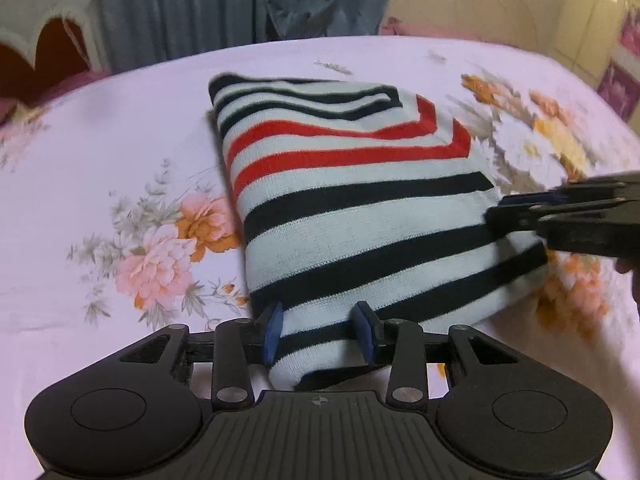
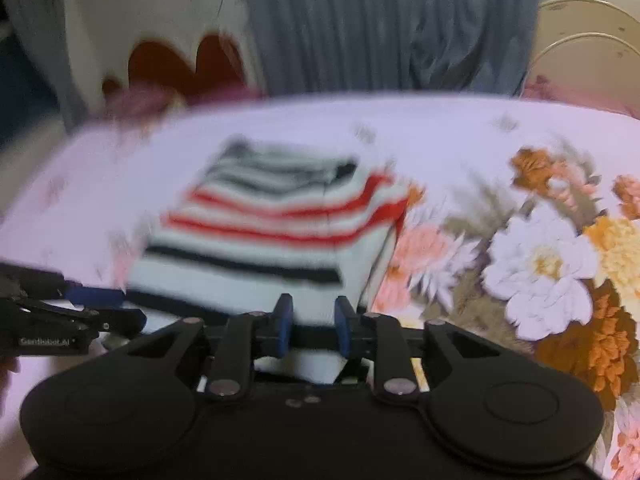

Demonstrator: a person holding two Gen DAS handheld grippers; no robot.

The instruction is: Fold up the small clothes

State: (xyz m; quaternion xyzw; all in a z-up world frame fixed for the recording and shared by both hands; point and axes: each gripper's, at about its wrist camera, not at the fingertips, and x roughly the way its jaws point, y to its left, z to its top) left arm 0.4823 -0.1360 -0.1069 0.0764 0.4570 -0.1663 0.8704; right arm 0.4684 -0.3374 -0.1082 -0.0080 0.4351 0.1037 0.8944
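Note:
A folded striped sweater (image 1: 352,208), white with dark and red stripes, lies on the floral pink sheet (image 1: 100,168). My left gripper (image 1: 318,334) is open, its blue pads either side of the sweater's near edge, cloth between them. My right gripper (image 2: 312,326) is also open with the sweater's (image 2: 272,232) near edge between its pads; this view is blurred. Each gripper shows in the other's view: the right one at the sweater's right edge (image 1: 520,210), the left one at its left edge (image 2: 100,304).
The bed sheet carries flower prints (image 2: 540,264) around the sweater. Grey-blue curtains (image 1: 200,4) hang behind the bed. A cream headboard with red cut-outs (image 1: 52,44) stands at the far left, a tiled wall (image 1: 616,40) at the far right.

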